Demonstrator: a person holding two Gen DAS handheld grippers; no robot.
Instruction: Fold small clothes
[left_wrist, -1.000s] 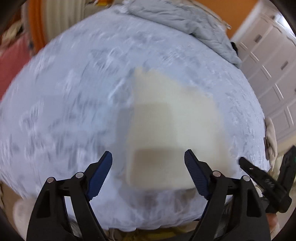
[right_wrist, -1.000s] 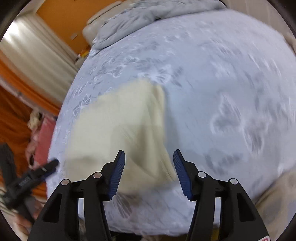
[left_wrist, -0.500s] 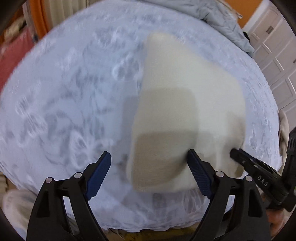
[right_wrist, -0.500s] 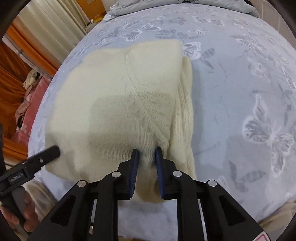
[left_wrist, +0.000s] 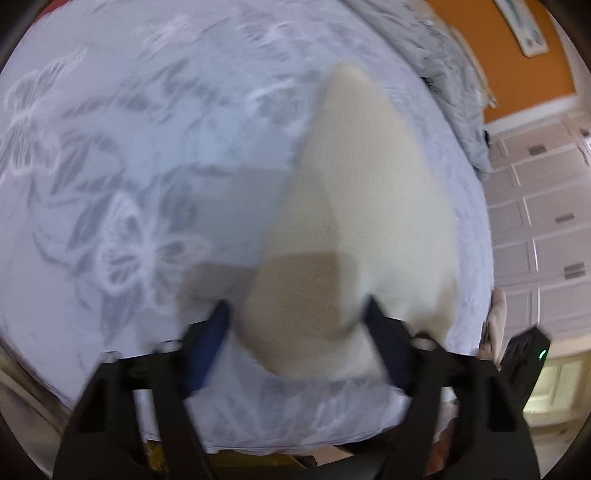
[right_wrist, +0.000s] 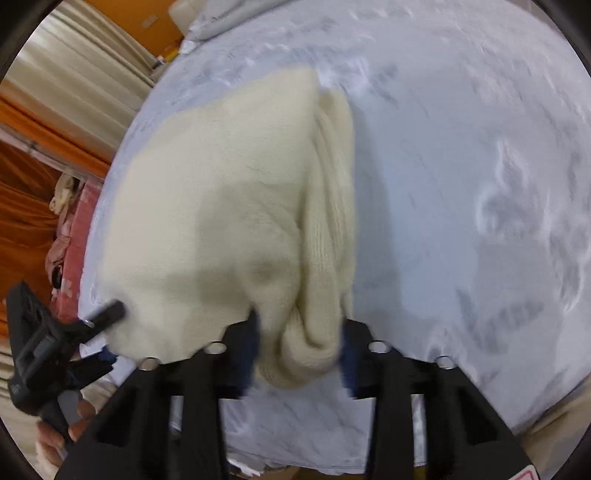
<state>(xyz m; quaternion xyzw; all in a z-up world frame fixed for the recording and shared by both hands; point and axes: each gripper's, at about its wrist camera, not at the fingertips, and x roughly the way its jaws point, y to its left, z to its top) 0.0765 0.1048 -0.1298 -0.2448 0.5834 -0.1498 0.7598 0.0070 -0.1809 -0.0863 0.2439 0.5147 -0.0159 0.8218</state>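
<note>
A folded cream knit garment (left_wrist: 365, 206) lies on the blue butterfly-print bedsheet (left_wrist: 129, 147). My left gripper (left_wrist: 297, 332) is open, its jaws set either side of the garment's near left corner. In the right wrist view the garment (right_wrist: 221, 206) shows a ribbed edge on its right. My right gripper (right_wrist: 299, 347) is open, its jaws apart around the bunched near right corner. The left gripper also shows in the right wrist view (right_wrist: 70, 339) at the garment's other corner. Both views are motion-blurred.
A grey duvet (left_wrist: 443, 81) is heaped at the far end of the bed. White cabinet drawers (left_wrist: 546, 221) stand to the right of the bed. Orange curtains (right_wrist: 33, 184) and a red-pink pile (right_wrist: 70, 240) are to the left. The bed's near edge (right_wrist: 332, 465) is just below the grippers.
My right gripper was shut on the garment's near corner half a second ago and has now opened around it. My left gripper moved closer to the garment's left corner, still open.
</note>
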